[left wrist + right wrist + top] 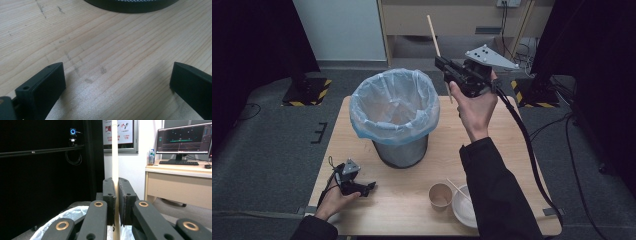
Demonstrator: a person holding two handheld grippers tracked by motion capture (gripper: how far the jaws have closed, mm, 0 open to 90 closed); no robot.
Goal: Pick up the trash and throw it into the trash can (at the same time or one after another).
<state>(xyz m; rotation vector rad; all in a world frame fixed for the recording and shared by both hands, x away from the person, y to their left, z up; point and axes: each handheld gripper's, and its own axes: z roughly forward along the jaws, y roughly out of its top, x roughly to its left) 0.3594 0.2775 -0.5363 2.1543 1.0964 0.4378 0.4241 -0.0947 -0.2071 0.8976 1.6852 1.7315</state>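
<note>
Right hand-held gripper (443,64) pinches a chopstick (432,32) upright beside the lined bin (394,107), not yet dropped. Left hand-held gripper (371,186) rests spread on the bench (402,200). Cup (440,195), bowl (463,207) and second chopstick (457,189) remain.

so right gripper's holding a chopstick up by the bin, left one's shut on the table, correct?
Not quite. The left gripper is open: the left gripper view shows its jaws wide apart over bare table. The right gripper does hold the chopstick by the bin.
</note>
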